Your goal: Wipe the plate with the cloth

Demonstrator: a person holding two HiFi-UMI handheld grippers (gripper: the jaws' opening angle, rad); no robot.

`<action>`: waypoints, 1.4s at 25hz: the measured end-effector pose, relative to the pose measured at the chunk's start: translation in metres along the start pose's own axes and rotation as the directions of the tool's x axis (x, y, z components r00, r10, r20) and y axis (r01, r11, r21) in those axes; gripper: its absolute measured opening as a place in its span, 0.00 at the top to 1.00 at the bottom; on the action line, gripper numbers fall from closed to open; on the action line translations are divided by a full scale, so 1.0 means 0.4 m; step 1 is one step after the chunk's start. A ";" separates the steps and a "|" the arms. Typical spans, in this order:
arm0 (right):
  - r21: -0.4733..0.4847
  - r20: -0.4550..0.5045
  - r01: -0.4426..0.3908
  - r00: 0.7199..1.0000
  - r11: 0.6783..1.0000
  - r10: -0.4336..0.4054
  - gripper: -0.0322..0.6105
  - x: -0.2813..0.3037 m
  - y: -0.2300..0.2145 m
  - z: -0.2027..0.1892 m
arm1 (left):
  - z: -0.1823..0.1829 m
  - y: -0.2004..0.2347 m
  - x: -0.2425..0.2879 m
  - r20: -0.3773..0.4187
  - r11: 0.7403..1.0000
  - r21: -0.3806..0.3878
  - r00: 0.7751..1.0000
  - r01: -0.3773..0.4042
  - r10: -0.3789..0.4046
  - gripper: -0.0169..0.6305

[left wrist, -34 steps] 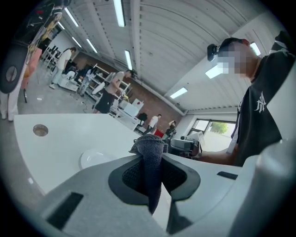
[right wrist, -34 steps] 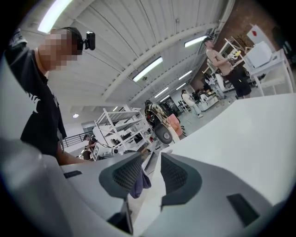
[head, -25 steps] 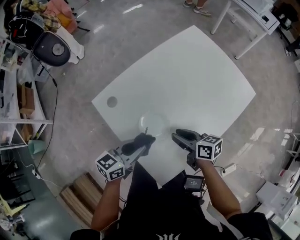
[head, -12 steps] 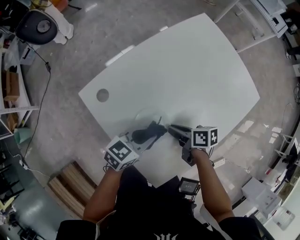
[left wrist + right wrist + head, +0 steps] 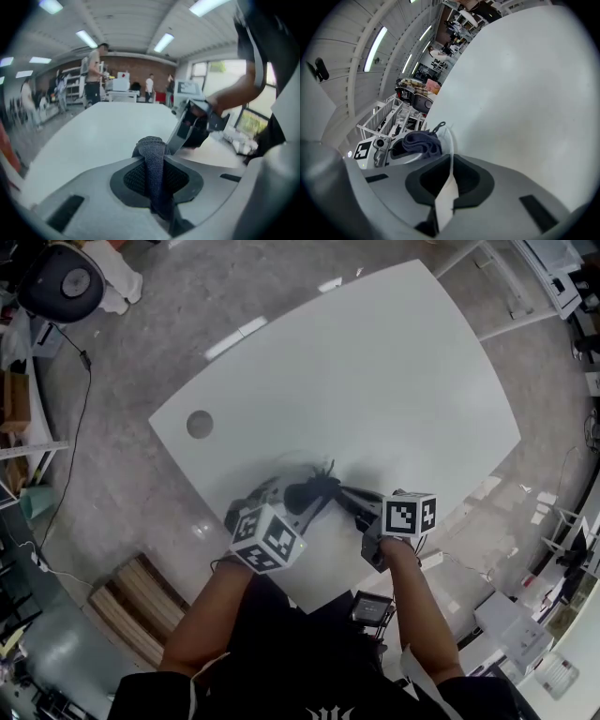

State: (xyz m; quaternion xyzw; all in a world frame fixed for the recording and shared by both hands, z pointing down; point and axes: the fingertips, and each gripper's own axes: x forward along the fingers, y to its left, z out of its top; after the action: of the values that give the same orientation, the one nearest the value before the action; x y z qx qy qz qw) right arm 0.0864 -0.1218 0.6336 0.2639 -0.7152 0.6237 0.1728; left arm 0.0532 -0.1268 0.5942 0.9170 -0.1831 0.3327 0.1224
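Near table point(image 5: 394, 362) front edge | left fingers point(image 5: 79, 192) clamp cloth point(image 5: 153, 159) | right fingers point(image 5: 525, 187), just closing, pinch plate point(image 5: 445, 199) rim

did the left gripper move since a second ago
Yes. Against the round tabletop hole, the left gripper with its cloth has moved farther right, lowering over the plate.

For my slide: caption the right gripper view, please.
Right tool has just closed on the plate's rim; left tool holds the cloth.

Right claw point(image 5: 451, 164), jaws just closed onto the plate point(image 5: 445, 199) rim, dark cloth point(image 5: 421, 142) just beside, white table point(image 5: 525, 93) beyond
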 end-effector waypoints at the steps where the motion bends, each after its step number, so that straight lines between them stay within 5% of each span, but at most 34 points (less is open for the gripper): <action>1: 0.002 0.004 0.004 1.000 1.000 -0.004 0.92 0.002 0.000 -0.001 | -0.008 0.007 0.016 -0.055 0.993 0.114 0.997 -0.040 0.047 0.90; 4: -0.009 0.012 0.027 1.000 1.000 -0.027 0.92 0.002 -0.002 0.001 | -0.012 0.035 0.046 -0.109 0.927 0.353 0.979 -0.126 0.175 0.90; 9: -0.014 0.042 0.046 0.998 0.999 -0.046 0.92 0.004 0.003 -0.002 | -0.028 0.082 0.021 -0.096 0.872 0.441 0.955 -0.213 0.282 0.90; 20: -0.001 0.088 0.073 0.993 0.997 -0.073 0.92 -0.003 0.003 0.005 | -0.118 0.108 -0.111 -0.156 0.885 0.401 0.934 -0.236 0.320 0.90; 30: 0.015 0.133 0.099 0.986 0.995 -0.100 0.92 -0.005 0.002 0.018 | -0.139 -0.085 -0.088 -0.204 0.918 0.390 0.966 -0.068 0.158 0.90; 35: 0.000 0.141 0.105 0.984 0.994 -0.104 0.92 -0.006 -0.003 0.021 | -0.096 -0.094 -0.014 -0.201 0.930 0.366 0.972 -0.042 0.123 0.90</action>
State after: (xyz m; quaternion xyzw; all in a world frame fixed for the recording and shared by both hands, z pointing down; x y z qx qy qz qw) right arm 0.0895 -0.1296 0.6318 0.3440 -0.7129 0.5910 0.1554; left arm 0.0432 -0.0781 0.6155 0.8728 -0.1431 0.4648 -0.0418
